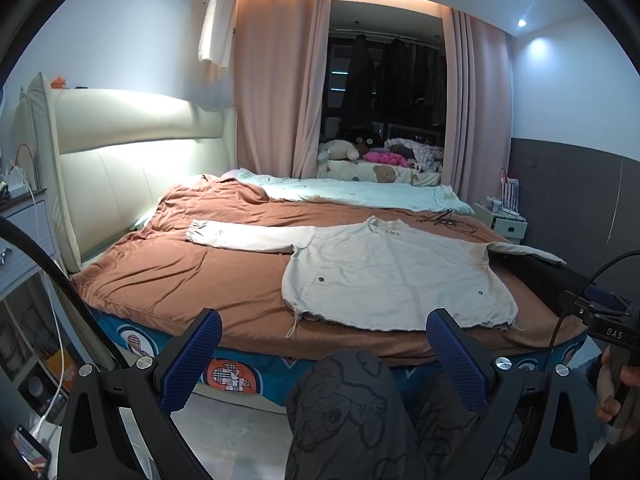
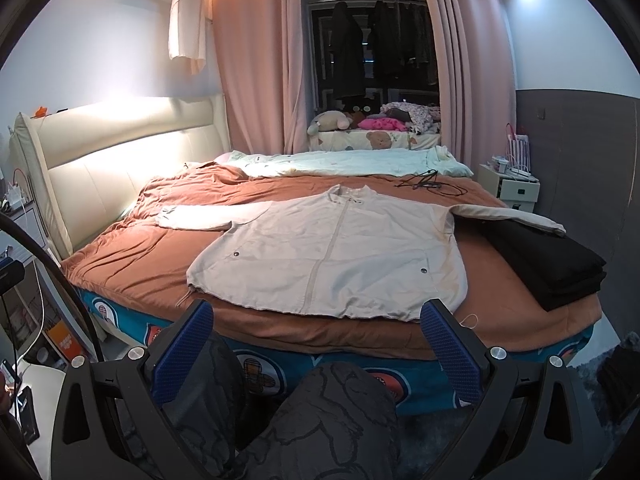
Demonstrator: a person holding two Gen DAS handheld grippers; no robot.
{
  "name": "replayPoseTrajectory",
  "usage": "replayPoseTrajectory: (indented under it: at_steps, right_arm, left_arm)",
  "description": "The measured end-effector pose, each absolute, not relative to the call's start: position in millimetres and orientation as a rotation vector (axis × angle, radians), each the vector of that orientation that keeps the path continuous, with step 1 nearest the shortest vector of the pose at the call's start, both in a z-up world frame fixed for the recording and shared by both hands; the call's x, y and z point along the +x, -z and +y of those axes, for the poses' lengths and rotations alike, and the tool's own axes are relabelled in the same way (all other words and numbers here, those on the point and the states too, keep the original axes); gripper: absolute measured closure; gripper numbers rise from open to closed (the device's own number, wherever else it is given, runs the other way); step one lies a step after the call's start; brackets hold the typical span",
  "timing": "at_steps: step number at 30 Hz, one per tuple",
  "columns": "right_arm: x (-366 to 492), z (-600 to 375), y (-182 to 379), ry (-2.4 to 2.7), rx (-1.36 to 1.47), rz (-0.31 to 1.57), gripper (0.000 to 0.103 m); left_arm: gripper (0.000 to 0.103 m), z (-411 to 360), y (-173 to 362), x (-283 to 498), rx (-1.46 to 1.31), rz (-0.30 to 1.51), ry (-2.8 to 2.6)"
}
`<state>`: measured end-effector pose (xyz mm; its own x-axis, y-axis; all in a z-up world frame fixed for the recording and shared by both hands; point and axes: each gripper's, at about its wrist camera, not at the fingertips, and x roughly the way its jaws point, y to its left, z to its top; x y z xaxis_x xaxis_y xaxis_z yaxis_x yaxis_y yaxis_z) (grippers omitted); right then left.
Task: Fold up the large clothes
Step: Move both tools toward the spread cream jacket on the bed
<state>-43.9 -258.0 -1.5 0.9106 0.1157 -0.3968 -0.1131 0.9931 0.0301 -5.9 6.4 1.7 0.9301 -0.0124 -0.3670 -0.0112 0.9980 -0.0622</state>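
Note:
A beige zip-up jacket [image 1: 392,276] lies flat, front up, on the brown bedspread [image 1: 192,272], sleeves spread to both sides, hem toward me. It also shows in the right wrist view [image 2: 332,256]. My left gripper [image 1: 324,344] is open and empty, held off the bed's near edge, short of the hem. My right gripper [image 2: 316,336] is open and empty, also in front of the near edge below the hem. The jacket's right sleeve [image 2: 508,214] lies over a stack of folded black clothes [image 2: 552,268].
A padded cream headboard [image 1: 120,168] bounds the bed on the left. A light blue quilt [image 2: 352,162] and a black cable [image 2: 432,186] lie at the far side. My patterned trouser knees [image 2: 332,420] sit below the grippers. Nightstands [image 2: 514,186] stand at both sides.

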Motion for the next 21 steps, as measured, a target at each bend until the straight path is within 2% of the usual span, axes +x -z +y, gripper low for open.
replayPoseTrajectory:
  at_steps: [21]
  right_arm:
    - [-49.3, -258.7, -2.6, -0.108, -0.003, 0.401, 0.0]
  left_arm:
    - [0.0, 12.9, 3.4, -9.9, -0.092, 0.354, -0.028]
